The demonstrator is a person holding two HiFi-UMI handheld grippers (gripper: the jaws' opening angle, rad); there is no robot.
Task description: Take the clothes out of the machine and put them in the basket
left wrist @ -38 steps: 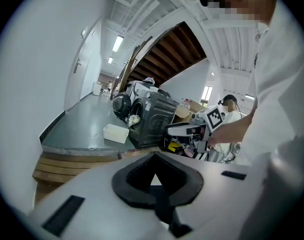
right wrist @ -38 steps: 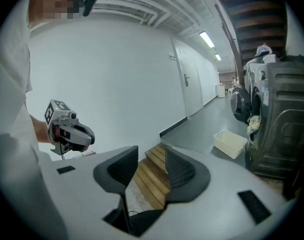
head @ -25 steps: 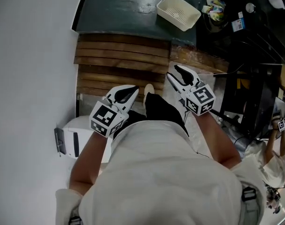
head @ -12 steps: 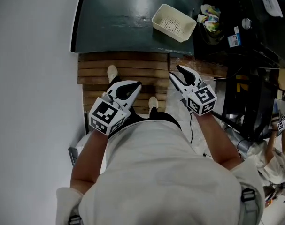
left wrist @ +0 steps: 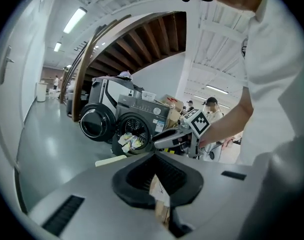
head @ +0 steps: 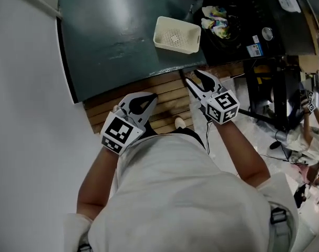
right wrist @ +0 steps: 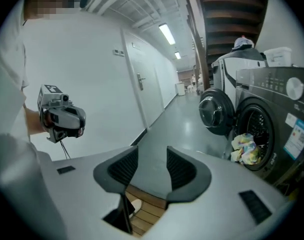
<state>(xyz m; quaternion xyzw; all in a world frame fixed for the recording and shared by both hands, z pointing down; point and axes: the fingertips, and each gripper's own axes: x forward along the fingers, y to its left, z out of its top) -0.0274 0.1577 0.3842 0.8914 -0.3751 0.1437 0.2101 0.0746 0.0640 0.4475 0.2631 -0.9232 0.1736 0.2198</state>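
A white plastic basket (head: 176, 34) stands empty on the dark green floor. Just to its right, colourful clothes (head: 217, 21) hang out of the dark washing machine (right wrist: 272, 109), whose round door (right wrist: 214, 111) is swung open. The same clothes (left wrist: 130, 141) show in the drum mouth in the left gripper view. My left gripper (head: 140, 102) is held at chest height over the wooden slats, its tips together with nothing in them. My right gripper (head: 199, 82) is alongside it, jaws apart and empty, well short of the machine. The left gripper (right wrist: 61, 118) is also seen in the right gripper view.
A wooden slatted platform (head: 164, 93) lies underfoot, next to the green floor (head: 112, 30). A white wall (head: 22, 114) runs along the left. A dark metal rack (head: 269, 83) stands to the right. A second, lighter machine (left wrist: 109, 91) sits behind the dark one.
Both grippers have been carried forward over the slats, and the basket and machine have come nearer in the head view. The jaws look the same as before.
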